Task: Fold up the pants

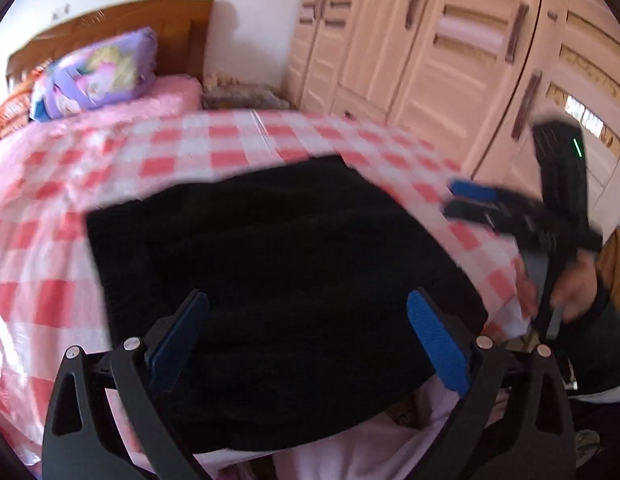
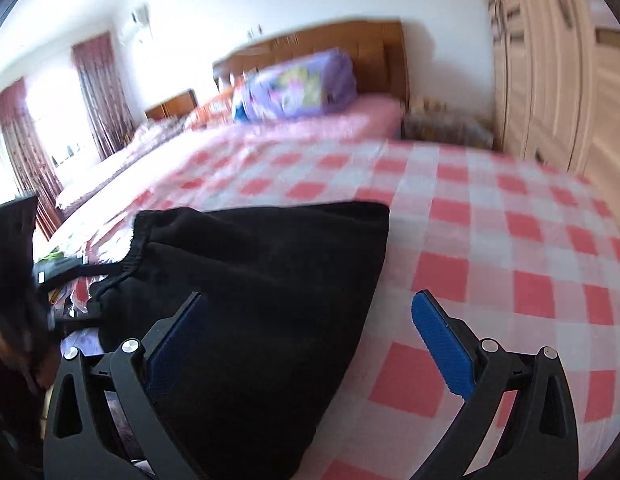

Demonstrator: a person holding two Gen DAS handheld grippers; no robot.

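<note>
pants [image 1: 270, 248] | black, soft fabric | folded into a compact, roughly rectangular stack | laid flat on the red-and-white checked bed cover [image 2: 489, 240], near its edge | elastic waistband seen at one end

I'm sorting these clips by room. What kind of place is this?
A home bedroom, most likely. The black pants lie on a bed with a pink checked cover, against a wooden headboard, and a tall louvred wardrobe stands alongside.
</note>
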